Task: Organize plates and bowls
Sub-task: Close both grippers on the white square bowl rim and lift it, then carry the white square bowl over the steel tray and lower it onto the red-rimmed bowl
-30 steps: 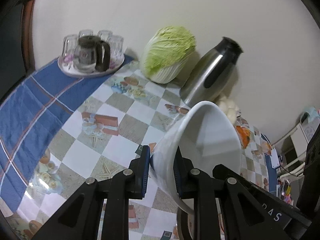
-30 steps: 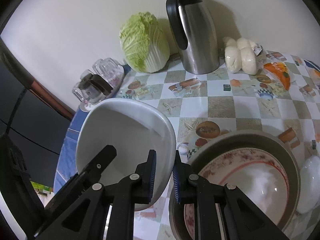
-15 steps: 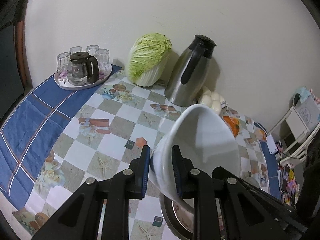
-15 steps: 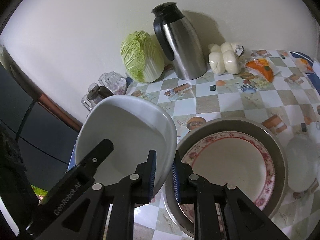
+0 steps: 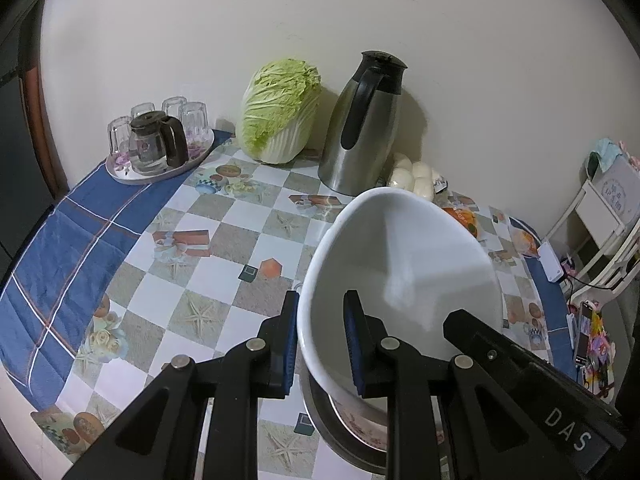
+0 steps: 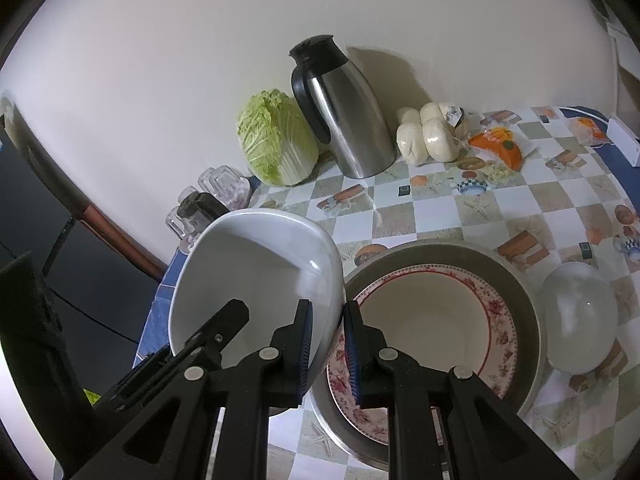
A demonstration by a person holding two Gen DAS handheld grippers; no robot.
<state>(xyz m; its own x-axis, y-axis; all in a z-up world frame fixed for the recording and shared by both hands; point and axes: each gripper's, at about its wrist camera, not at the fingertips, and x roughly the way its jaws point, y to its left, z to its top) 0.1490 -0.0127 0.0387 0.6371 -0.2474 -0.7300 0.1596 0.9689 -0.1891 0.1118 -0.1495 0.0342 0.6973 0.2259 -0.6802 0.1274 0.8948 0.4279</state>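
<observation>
A large white bowl (image 5: 404,276) is held tilted in the air by both grippers. My left gripper (image 5: 322,344) is shut on its left rim. My right gripper (image 6: 326,346) is shut on its right rim, and the bowl also shows in the right wrist view (image 6: 256,280). Below and to the right of it stands a metal basin (image 6: 528,300) with a red-patterned plate (image 6: 496,340) inside. A clear glass bowl (image 6: 576,320) lies upside down to the right of the basin.
At the back wall stand a napa cabbage (image 5: 280,112), a steel thermos jug (image 5: 364,128), white buns (image 6: 424,136) and an orange packet (image 6: 496,144). A tray with glasses and a glass pot (image 5: 156,148) sits at the far left on a blue cloth.
Both grippers have risen and pulled back with the white bowl; the table looks farther away. The bowl stays gripped on both rims, beside the basin.
</observation>
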